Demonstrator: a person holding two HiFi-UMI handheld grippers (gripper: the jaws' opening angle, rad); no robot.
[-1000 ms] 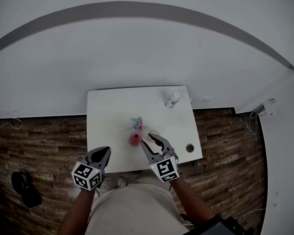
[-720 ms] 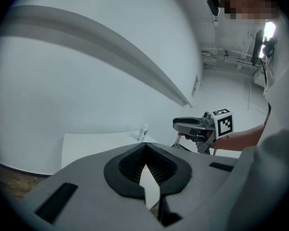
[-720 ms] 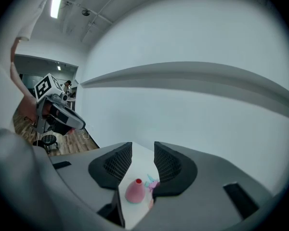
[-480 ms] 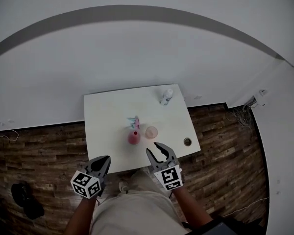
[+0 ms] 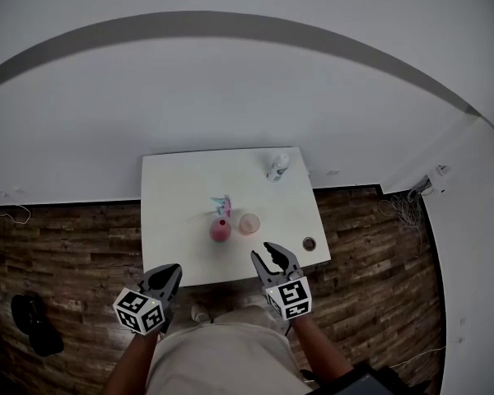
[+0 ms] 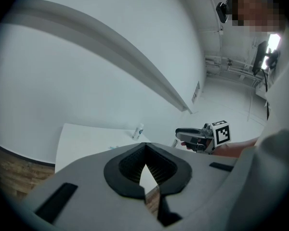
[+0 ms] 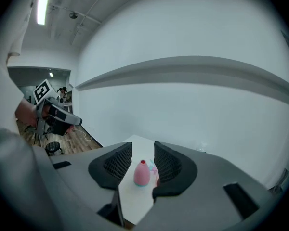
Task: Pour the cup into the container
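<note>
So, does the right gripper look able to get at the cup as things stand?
Probably yes. The right gripper is open and empty at the near edge of the table, and the cup stands ahead of it with nothing between. The pink container sits beside the cup, not in the way.

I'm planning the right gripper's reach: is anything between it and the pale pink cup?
Nothing visible: only bare white table lies between the right gripper and the pale pink cup; the pink vase-shaped container stands beside it.
</note>
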